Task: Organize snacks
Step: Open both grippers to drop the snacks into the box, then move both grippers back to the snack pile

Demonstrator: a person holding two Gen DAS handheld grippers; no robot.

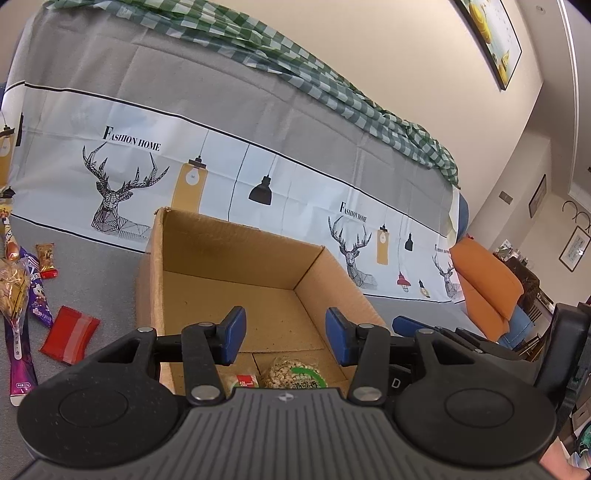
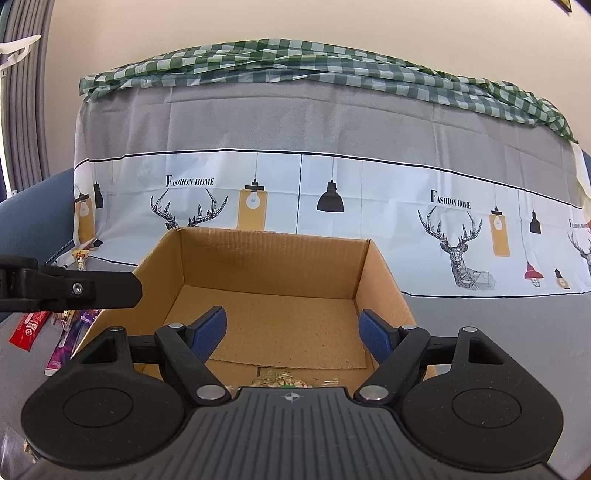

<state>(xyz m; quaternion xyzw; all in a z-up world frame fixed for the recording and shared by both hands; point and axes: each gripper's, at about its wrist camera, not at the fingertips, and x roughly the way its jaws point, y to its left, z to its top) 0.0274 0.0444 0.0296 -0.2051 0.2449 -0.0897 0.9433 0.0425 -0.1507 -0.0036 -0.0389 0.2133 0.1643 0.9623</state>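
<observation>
Hovering over the open box (image 1: pixel 236 266), the left gripper (image 1: pixel 285 334) has its jaws spread and empty; two snack packs (image 1: pixel 291 374) lie on the box floor just below and near of them. Right gripper (image 2: pixel 293 332), jaws wide and empty, hangs above the same box. More snacks (image 1: pixel 68 334) lie left on the grey cloth (image 1: pixel 103 266); a deer-print cover (image 2: pixel 332 184) rises behind.

A cream wall (image 2: pixel 295 22) is rising behind a sofa draped in grey deer-print cloth (image 2: pixel 258 122); a framed picture (image 1: pixel 491 40) is hanging above.
</observation>
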